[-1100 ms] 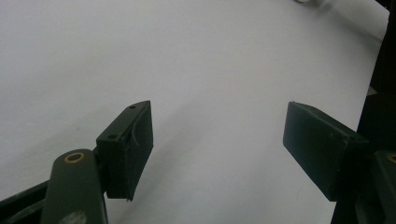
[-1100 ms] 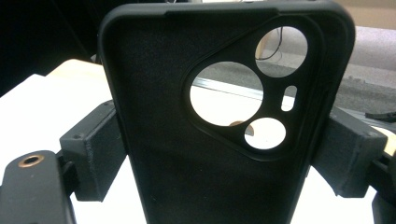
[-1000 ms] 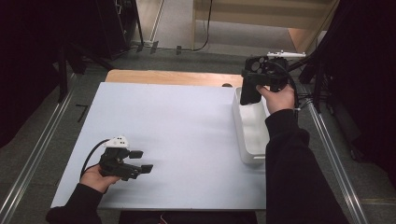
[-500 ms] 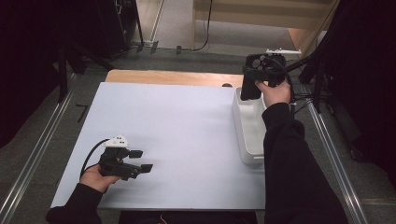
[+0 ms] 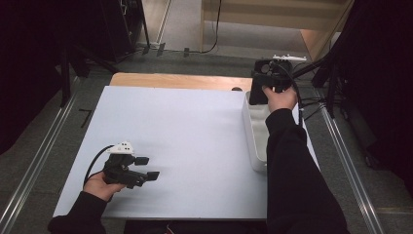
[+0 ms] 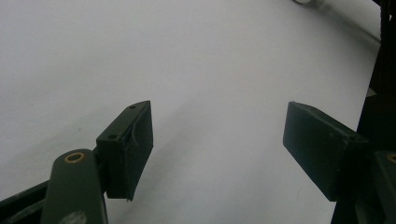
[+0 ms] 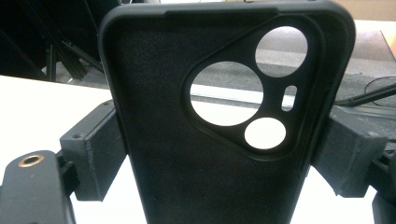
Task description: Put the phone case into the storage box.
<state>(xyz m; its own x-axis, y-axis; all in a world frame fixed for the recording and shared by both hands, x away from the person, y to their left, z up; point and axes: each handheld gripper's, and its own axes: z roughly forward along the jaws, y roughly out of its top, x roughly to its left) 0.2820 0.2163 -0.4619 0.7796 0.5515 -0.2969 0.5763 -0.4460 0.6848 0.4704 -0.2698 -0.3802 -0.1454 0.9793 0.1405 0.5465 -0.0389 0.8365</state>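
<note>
A black phone case (image 7: 196, 140) with round camera cut-outs stands upright between the jaws of my right gripper (image 7: 219, 154), which is shut on its two long sides. In the high view that gripper (image 5: 260, 87) holds the phone case (image 5: 256, 92) above the far end of a white tray (image 5: 253, 131) at the table's right side. My left gripper (image 5: 146, 168) rests low over the near left of the white table (image 5: 195, 136), jaws wide apart and pointing right. In the left gripper view its fingers (image 6: 126, 149) have nothing but bare tabletop between them.
A strip of bare wood (image 5: 175, 80) runs along the table's far edge. Metal rails (image 5: 39, 161) flank the table on the floor, and dark stands and cables (image 5: 336, 78) crowd the far right.
The right gripper has carried the phone case a little farther from me and slightly higher over the tray's far end. The left gripper has stayed put.
</note>
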